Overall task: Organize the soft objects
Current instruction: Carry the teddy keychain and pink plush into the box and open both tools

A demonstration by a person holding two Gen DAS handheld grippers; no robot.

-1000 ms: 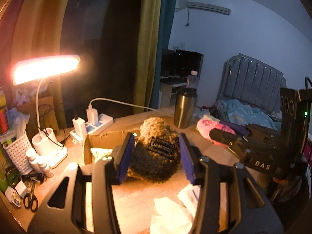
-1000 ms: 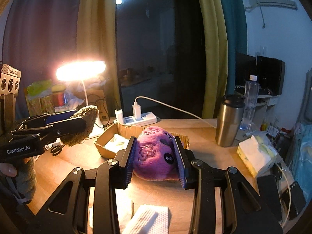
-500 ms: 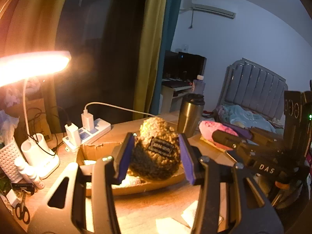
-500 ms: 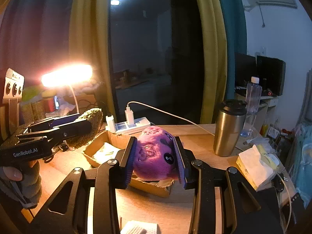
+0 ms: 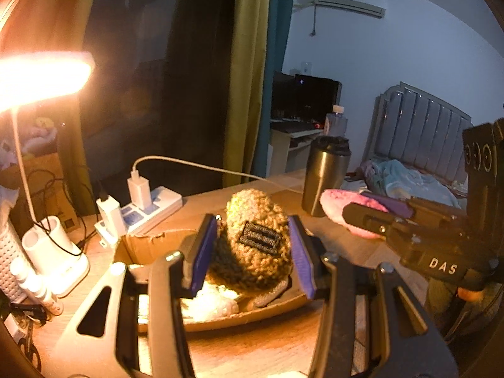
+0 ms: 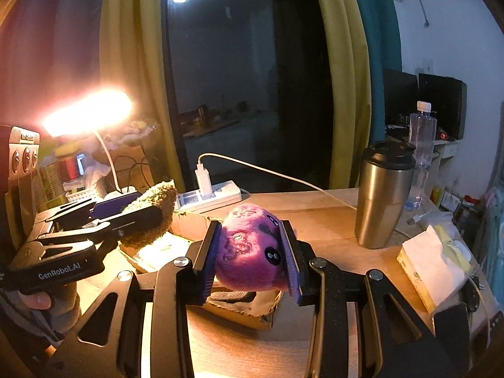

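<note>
Left gripper clamps a brown knit toy and right gripper clamps a purple plush, both held over the cardboard box (lamp-lit desk).

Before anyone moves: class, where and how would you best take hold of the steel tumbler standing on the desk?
Grip the tumbler round its straight middle, coming level from its near side. It stands upright, its sides are smooth and taper downward, and the black lid flares wider, so higher would likely slip.
</note>
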